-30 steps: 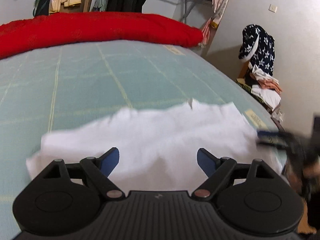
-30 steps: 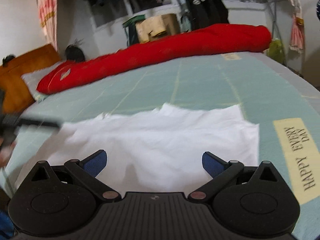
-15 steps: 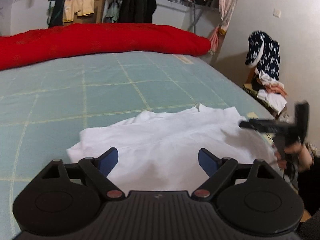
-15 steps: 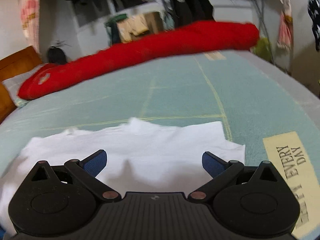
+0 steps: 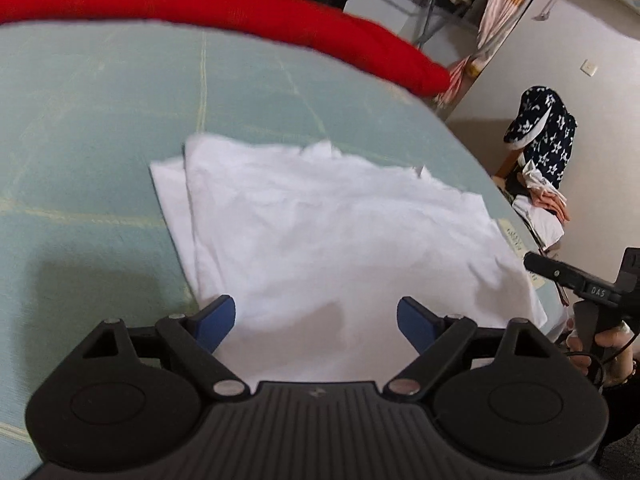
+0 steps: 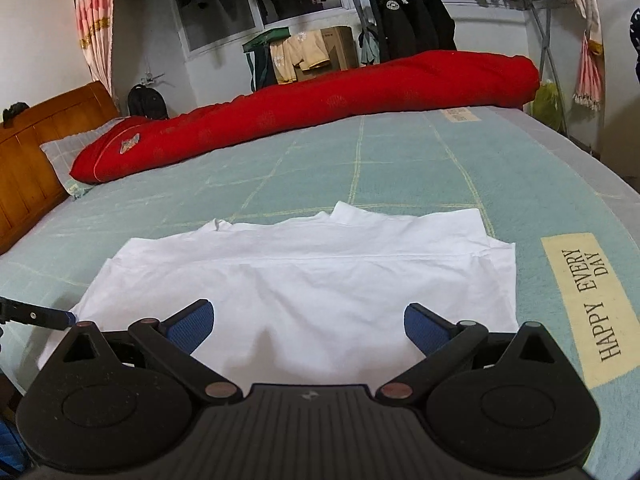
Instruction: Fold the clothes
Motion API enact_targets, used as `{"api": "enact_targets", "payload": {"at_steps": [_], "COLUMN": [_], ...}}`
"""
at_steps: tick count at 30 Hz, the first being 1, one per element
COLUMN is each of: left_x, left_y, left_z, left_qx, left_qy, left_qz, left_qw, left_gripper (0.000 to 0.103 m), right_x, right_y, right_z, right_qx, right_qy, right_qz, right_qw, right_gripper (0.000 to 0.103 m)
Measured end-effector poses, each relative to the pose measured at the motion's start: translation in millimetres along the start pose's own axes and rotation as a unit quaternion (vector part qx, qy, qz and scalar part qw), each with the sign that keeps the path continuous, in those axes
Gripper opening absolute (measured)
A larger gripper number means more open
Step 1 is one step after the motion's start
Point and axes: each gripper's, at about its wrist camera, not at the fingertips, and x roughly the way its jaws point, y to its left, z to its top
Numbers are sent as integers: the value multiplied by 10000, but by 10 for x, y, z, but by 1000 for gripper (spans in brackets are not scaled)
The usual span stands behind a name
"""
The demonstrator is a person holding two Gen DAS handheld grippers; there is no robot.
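A white folded garment (image 5: pixel 328 224) (image 6: pixel 304 276) lies flat on the pale green bed cover (image 5: pixel 92 128) (image 6: pixel 400 168), near the bed's front edge. My left gripper (image 5: pixel 316 320) hovers over the garment's near edge, open, with nothing between its blue pads. My right gripper (image 6: pixel 308 326) also stands open above the near edge of the cloth, empty. In the left wrist view the right gripper's black body shows at the far right, held by a hand (image 5: pixel 600 344). A tip of the left gripper pokes in at the left edge of the right wrist view.
A long red rolled quilt (image 5: pixel 224 12) (image 6: pixel 312 108) lies across the far side of the bed. A wooden headboard (image 6: pixel 28 160) stands at the left. A chair piled with clothes (image 5: pixel 540 160) stands by the wall past the bed's right edge. A "HAPPY EVERY DAY" label (image 6: pixel 588 300) marks the cover.
The left gripper has swung sideways and rolled, so the garment now sits centred and tilted in its view. The right gripper shifted slightly. Both stayed open; the cloth lies settled.
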Motion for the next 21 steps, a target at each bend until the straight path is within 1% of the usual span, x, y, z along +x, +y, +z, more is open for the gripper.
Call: {"api": "enact_targets", "payload": {"at_steps": [4, 6, 7, 10, 13, 15, 17, 18, 21], "left_x": [-82, -64, -43, 3, -96, -211, -308, -341, -305], "left_y": [46, 39, 29, 8, -5, -50, -79, -71, 80], "left_z": [83, 12, -45, -258, -404, -397, -327, -270, -109], "left_qx": [-104, -112, -95, -6, 50, 143, 247, 218, -200], "left_qy": [-62, 101, 228, 643, 793, 699, 439, 299, 29], "left_qz": [-43, -268, -315, -157, -110, -41, 0, -48, -219], "left_qw": [9999, 9995, 9992, 9978, 9968, 9974, 9987, 9993, 9996], "left_gripper": [88, 88, 88, 88, 88, 88, 88, 88, 88], "right_x": [-18, -41, -52, -86, -119, -125, -115, -107, -84], "right_y": [76, 135, 161, 204, 214, 225, 248, 258, 288], "right_z": [-7, -16, -23, -35, -32, -24, -17, -12, 2], "right_qx": [53, 3, -31, -70, -42, -28, -24, 10, 152], "right_qy": [1, -19, -21, -5, -22, -29, -41, -35, 5], "right_qz": [89, 161, 167, 117, 79, 93, 106, 151, 361], "right_qw": [9999, 9999, 9999, 9999, 10000, 9999, 9999, 9999, 9992], "right_gripper": [103, 103, 103, 103, 103, 103, 103, 103, 103]}}
